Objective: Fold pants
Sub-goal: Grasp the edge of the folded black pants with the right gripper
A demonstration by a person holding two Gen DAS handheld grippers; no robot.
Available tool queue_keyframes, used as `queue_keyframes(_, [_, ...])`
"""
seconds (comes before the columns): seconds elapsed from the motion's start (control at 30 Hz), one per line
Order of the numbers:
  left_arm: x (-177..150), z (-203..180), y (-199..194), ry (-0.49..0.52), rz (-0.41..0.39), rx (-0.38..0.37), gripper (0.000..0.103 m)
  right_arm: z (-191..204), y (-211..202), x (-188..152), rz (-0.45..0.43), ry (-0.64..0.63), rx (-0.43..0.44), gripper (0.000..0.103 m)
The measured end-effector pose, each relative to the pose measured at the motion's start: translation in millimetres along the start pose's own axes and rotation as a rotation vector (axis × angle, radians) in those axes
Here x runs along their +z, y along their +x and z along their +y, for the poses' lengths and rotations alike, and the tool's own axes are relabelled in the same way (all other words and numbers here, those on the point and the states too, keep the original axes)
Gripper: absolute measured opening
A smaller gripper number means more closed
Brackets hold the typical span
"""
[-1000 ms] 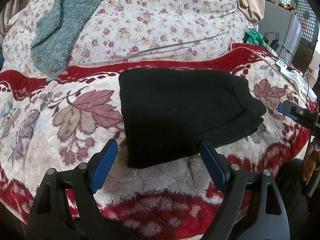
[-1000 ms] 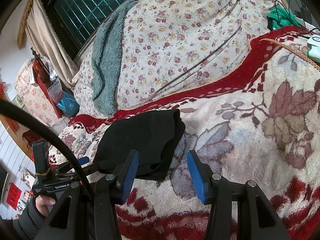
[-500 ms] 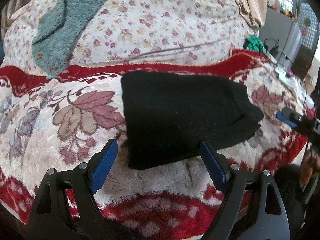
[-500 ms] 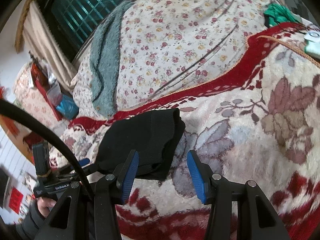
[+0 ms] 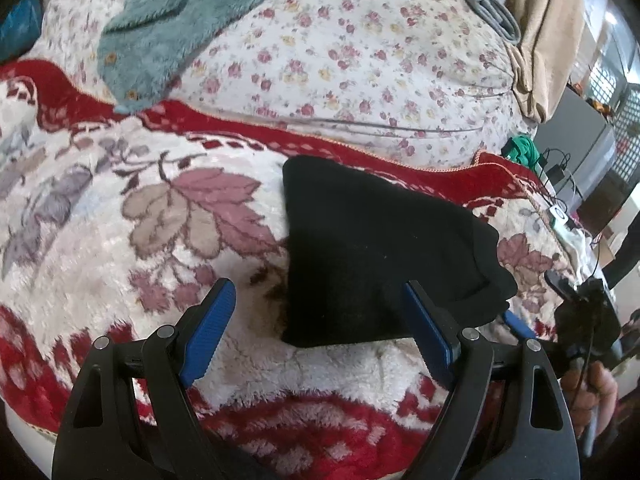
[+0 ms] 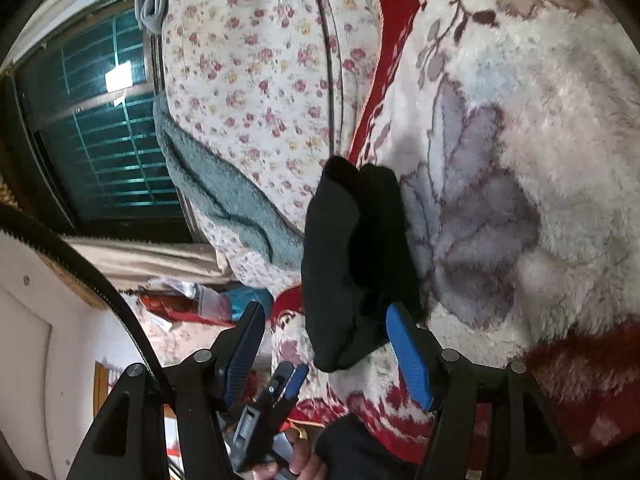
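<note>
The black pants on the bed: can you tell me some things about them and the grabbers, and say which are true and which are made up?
1. The black pants lie folded into a small bundle on the leaf-patterned blanket. True.
2. The left gripper is squeezing the pants. False: its jaws stand wide apart and the pads are not pressing on the cloth.
3. A teal fuzzy garment lies on the flowered quilt behind the pants. True.
4. The pants are hanging off the edge of the bed. False: they rest wholly on the blanket.
5. The right gripper is clamped shut. False: its jaws are opening, and nothing is pinched between them.
</note>
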State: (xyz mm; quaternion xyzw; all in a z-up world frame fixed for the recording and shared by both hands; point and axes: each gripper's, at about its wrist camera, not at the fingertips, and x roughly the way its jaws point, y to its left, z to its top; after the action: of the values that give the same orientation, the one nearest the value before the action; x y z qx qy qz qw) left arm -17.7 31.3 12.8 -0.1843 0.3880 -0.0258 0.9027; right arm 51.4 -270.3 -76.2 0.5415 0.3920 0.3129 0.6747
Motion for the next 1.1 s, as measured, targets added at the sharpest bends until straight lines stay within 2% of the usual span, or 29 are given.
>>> queue_keyframes(0.23, [-1.1,-0.2,1.6,0.011,0.015,0.003,0.085,-4.8,24.2,1.2,0.038,-0.023,-0.018,0.061])
queue_keyframes(0.37, [-1.6,-0.5,1.9,0.009,0.017,0.005,0.085,14.2,37.0,0.7,0.06,-0.119,0.01,0.062])
queue_keyframes(0.4, [-1.5,-0.4,2.0,0.007,0.015,0.005,0.085,20.0,41.7,1.2,0.067,-0.157,-0.003,0.062])
queue_keyframes(0.47, [-1.5,1.0,0.7,-0.001,0.01,0.003,0.085,19.5,50.0,3.1,0.084,-0.154,-0.013,0.06])
queue_keyframes(0.53, [-0.5,4.0,0.6,-0.019,0.006,0.0,0.085,12.9,55.5,5.3,0.072,-0.135,-0.074,0.056])
queue_keyframes(0.57, [0.1,6.5,1.2,-0.033,0.01,-0.004,0.085,3.7,60.3,6.9,0.072,-0.089,-0.149,0.052])
queue_keyframes(0.6, [0.6,8.6,1.6,-0.046,0.012,-0.007,0.085,-2.5,64.1,7.2,0.073,-0.042,-0.176,0.044])
queue_keyframes(0.63, [0.8,11.6,1.7,-0.064,0.016,-0.012,0.085,-5.1,65.5,7.2,0.071,-0.023,-0.171,0.043])
queue_keyframes(0.67, [2.0,14.0,1.9,-0.078,0.017,-0.017,0.085,-1.9,66.8,6.3,0.068,-0.036,-0.157,0.043])
queue_keyframes(0.73, [3.3,21.3,0.8,-0.12,0.013,-0.031,0.085,15.9,68.5,3.0,0.061,-0.134,-0.146,0.036])
queue_keyframes(0.77, [4.1,26.9,0.5,-0.154,0.012,-0.039,0.085,27.1,70.2,0.5,0.061,-0.183,-0.116,0.029])
queue_keyframes(0.83, [5.3,39.7,1.6,-0.229,0.018,-0.054,0.085,37.8,73.4,-1.5,0.061,-0.207,-0.078,0.029])
queue_keyframes(0.97, [5.1,58.6,2.4,-0.348,0.029,-0.065,0.085,34.0,82.7,-3.5,0.065,-0.186,-0.084,0.028])
queue_keyframes(1.03, [4.7,61.6,2.2,-0.366,0.03,-0.071,0.085,27.5,83.4,-3.8,0.059,-0.153,-0.086,0.029])
queue_keyframes(1.1, [4.5,61.5,2.3,-0.365,0.031,-0.07,0.085,8.9,82.6,-4.9,0.036,-0.101,-0.1,0.036])
